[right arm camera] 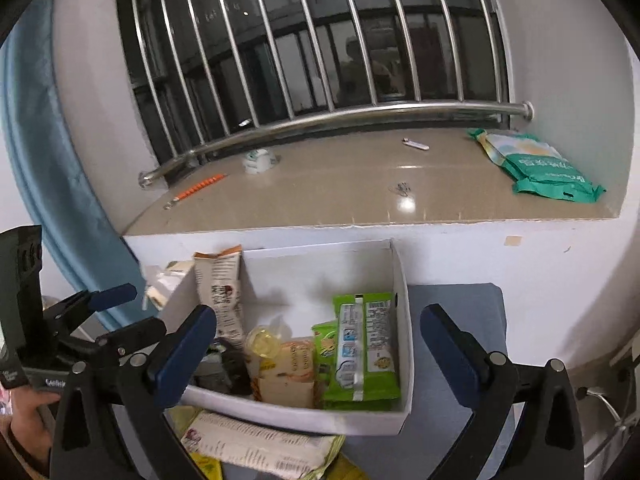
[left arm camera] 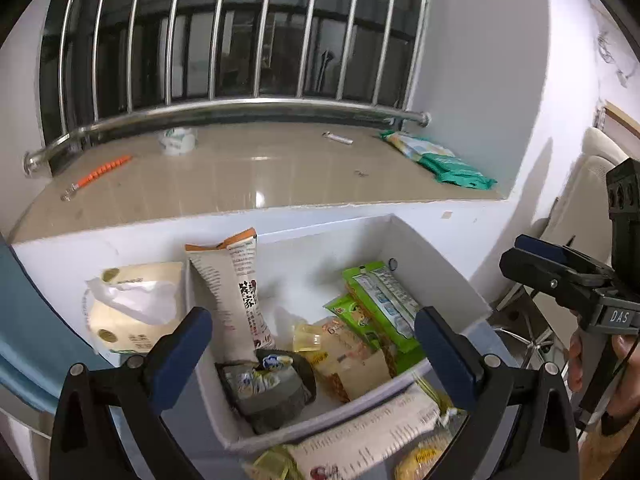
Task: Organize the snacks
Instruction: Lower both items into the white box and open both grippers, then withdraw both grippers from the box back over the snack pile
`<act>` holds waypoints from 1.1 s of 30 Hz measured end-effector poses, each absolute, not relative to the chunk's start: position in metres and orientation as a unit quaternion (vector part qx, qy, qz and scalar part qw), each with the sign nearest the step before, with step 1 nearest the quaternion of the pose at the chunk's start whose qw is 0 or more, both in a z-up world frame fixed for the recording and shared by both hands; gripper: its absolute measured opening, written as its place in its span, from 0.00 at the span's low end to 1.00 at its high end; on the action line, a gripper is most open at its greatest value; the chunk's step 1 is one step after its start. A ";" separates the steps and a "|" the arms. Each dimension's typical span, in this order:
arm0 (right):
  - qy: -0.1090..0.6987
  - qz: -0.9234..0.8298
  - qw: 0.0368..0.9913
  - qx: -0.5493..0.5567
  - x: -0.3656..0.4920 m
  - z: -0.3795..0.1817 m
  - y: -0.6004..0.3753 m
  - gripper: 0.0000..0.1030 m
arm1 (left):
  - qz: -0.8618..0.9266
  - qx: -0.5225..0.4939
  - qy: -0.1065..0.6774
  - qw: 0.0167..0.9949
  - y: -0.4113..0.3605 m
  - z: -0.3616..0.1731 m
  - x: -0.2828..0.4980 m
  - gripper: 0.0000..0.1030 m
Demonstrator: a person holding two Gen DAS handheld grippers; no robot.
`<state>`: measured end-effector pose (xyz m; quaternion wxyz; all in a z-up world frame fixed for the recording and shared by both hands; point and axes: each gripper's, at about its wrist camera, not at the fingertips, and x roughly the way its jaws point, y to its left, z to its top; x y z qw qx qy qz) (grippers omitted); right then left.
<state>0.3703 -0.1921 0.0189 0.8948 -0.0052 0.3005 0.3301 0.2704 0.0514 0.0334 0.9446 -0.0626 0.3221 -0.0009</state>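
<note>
A white box [left arm camera: 320,248] [right arm camera: 320,272] stands below a window sill. Inside it a tall white-and-orange pouch [left arm camera: 236,292] [right arm camera: 222,292] leans on the left wall. Green packets [left arm camera: 380,304] [right arm camera: 362,352] lie on the right, with a yellow jelly cup [left arm camera: 306,336], beige cracker packs [right arm camera: 292,368] and a grey wrapped packet [left arm camera: 268,388] between. A flat white packet [left arm camera: 368,436] [right arm camera: 256,444] and yellow snacks [left arm camera: 420,460] lie in front of the box. My left gripper [left arm camera: 312,324] [right arm camera: 136,310] and right gripper [right arm camera: 318,316] [left arm camera: 520,256] hover open before the box, holding nothing.
A tissue pack [left arm camera: 132,308] sits left of the box. The sill [left arm camera: 240,176] carries a teal wipes pack [left arm camera: 444,160] [right arm camera: 540,168], a tape roll [left arm camera: 178,142] and an orange pen [left arm camera: 104,170]. A blue curtain [right arm camera: 52,184] hangs left; a chair [left arm camera: 584,184] stands right.
</note>
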 end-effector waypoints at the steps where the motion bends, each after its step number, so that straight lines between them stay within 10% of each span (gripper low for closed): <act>1: 0.294 0.334 0.895 -0.004 0.363 0.021 -0.196 1.00 | -0.004 -0.056 0.316 0.947 0.049 0.039 0.259 1.00; 33: 0.360 0.427 0.826 -0.079 0.137 -0.085 -0.235 1.00 | -0.025 -0.068 0.272 0.960 0.009 0.021 -0.001 1.00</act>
